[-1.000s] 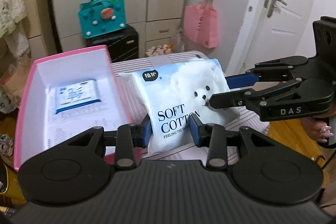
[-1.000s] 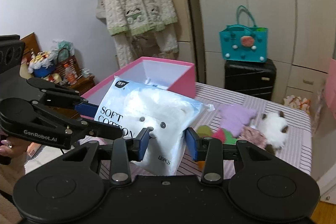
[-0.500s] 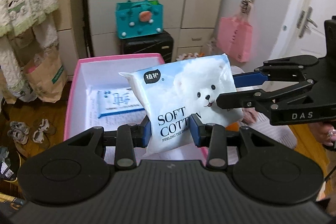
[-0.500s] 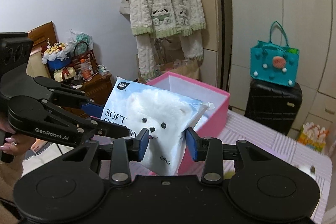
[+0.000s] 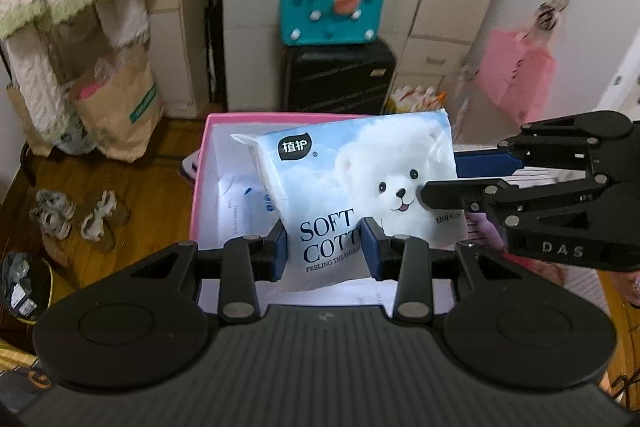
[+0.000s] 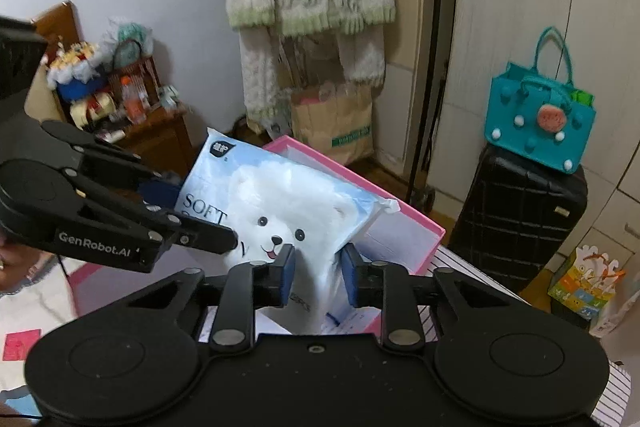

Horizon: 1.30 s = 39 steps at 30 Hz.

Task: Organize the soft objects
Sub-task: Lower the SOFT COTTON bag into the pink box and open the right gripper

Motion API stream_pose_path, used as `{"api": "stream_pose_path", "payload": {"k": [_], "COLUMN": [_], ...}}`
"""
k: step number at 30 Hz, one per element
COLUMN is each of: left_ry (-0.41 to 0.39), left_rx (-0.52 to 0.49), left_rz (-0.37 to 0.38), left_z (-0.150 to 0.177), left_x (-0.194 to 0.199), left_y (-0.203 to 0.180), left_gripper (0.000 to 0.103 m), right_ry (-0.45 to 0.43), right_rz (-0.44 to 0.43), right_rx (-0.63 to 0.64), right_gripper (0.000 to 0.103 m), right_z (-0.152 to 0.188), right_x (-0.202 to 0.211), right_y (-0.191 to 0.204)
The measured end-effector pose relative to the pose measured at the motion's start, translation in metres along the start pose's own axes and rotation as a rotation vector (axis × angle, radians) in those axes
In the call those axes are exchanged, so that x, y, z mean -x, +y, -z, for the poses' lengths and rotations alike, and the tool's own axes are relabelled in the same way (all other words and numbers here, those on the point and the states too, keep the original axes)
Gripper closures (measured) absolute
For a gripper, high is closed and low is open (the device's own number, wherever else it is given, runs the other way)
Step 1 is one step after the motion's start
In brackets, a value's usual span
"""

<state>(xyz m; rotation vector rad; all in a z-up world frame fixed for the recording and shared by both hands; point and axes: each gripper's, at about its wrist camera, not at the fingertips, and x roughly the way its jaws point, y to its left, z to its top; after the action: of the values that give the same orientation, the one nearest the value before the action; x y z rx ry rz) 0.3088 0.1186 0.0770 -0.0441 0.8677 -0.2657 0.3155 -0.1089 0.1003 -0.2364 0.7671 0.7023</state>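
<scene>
Left wrist view: one tissue pack (image 5: pixel 360 195), held in the air over one pink box (image 5: pixel 202 163); left hand-held gripper (image 5: pixel 324 253) clamped on its near edge, right hand-held gripper (image 5: pixel 448 179) pinching its right side. One smaller blue packet (image 5: pixel 236 203) lies inside the box.

Right wrist view: same tissue pack (image 6: pixel 280 203), right hand-held gripper (image 6: pixel 316 273) grasping its near edge, left hand-held gripper (image 6: pixel 192 207) gripping its left side. One teal bag (image 6: pixel 540 123) on one black suitcase (image 6: pixel 520 215), far right.

"SOFT COTT…" on the tissue pack (image 5: pixel 352 203) — "DAS" on right claw (image 5: pixel 434 183), "GenRobot.AI" on left claw (image 6: pixel 192 211)
</scene>
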Motion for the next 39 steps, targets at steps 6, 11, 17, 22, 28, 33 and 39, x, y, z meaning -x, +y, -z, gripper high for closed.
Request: {"api": "stream_pose_path", "payload": {"k": [6,11,17,22,28,33,39], "left_ry": [0.104,0.183,0.194,0.214,0.228,0.179,0.108], "left_rx": [0.032,0.111,0.037,-0.033,0.011,-0.042,-0.098], "left_rz": [-0.024,-0.004,-0.045,-0.101,-0.132,-0.155,-0.181], "left_z": [-0.016,-0.026,-0.026,-0.029,-0.032,-0.022,-0.007], "left_x": [-0.047,-0.078,-0.084,-0.095,-0.111,-0.108,-0.085], "left_y": [0.018,0.036,0.024,0.012,0.014,0.004,-0.007], "left_gripper": [0.066,0.067,0.067,0.066,0.062,0.056,0.054], "right_ry": [0.115,0.166,0.197,0.232,0.244,0.179,0.124], "right_rz": [0.020,0.050,0.039,0.043,0.070,0.033,-0.087], "right_rx": [0.009,0.008,-0.003,0.017,0.032,0.003,-0.107], "right_gripper": [0.074,0.074,0.074,0.074,0.075,0.074,0.072], "right_z": [-0.012,-0.019,-0.018,-0.011,-0.015,-0.013,0.001], "right_x": [-0.049,-0.073,-0.082,-0.090,-0.093,-0.072,-0.040], "right_y": [-0.008,-0.012,-0.018,-0.017,-0.018,-0.026,-0.037]}}
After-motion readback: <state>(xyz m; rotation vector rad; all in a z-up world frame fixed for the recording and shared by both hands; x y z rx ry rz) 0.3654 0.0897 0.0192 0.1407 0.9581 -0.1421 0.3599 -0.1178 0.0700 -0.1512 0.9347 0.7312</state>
